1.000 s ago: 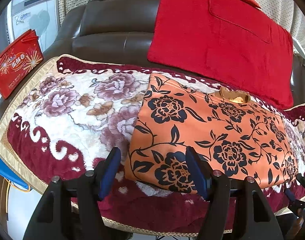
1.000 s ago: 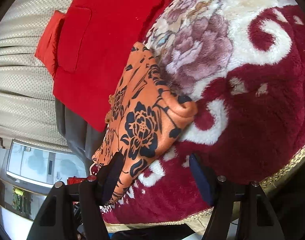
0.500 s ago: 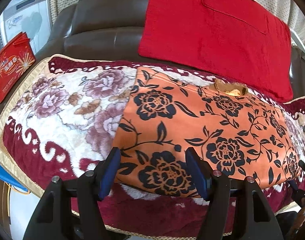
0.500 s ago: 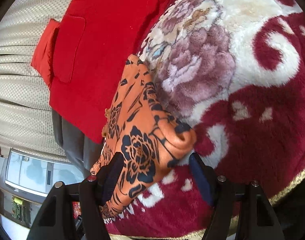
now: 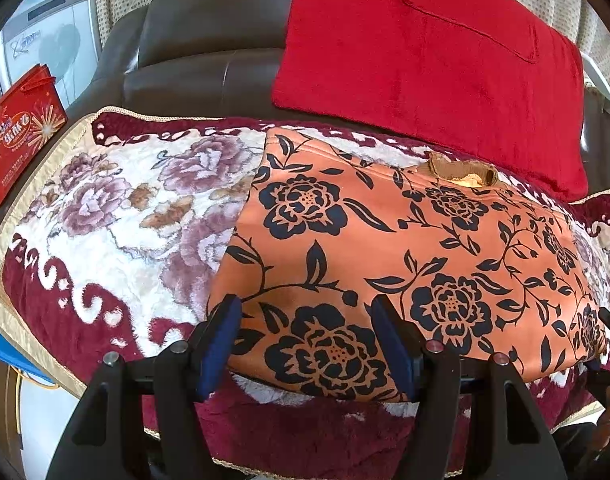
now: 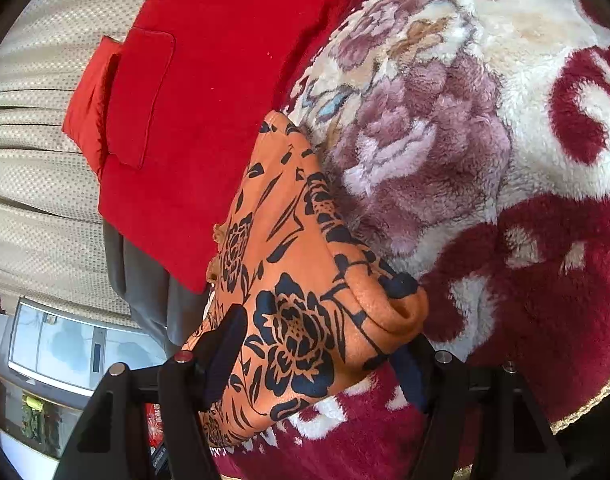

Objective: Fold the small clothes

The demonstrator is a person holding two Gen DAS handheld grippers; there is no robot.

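An orange garment with black flowers (image 5: 405, 248) lies flat on the plush floral blanket (image 5: 117, 216) that covers the sofa seat. Its brown collar (image 5: 461, 168) is at the far edge. My left gripper (image 5: 305, 340) is open, and the garment's near left corner lies between its blue pads without being pinched. In the right wrist view the garment (image 6: 301, 280) ends in a rolled corner. That corner sits between the fingers of my open right gripper (image 6: 317, 364), partly covering the right finger.
A red quilted cloth with a pocket (image 5: 425, 60) leans on the dark leather sofa back (image 5: 209, 48). A red printed bag (image 5: 17, 136) stands at the left beside a white appliance (image 5: 45, 40). The blanket's gold-trimmed front edge (image 6: 585, 404) runs just below the grippers.
Both grippers have closed in on the garment: its near corners, which lay ahead of the fingertips, now sit between the fingers. The jaw openings look the same.
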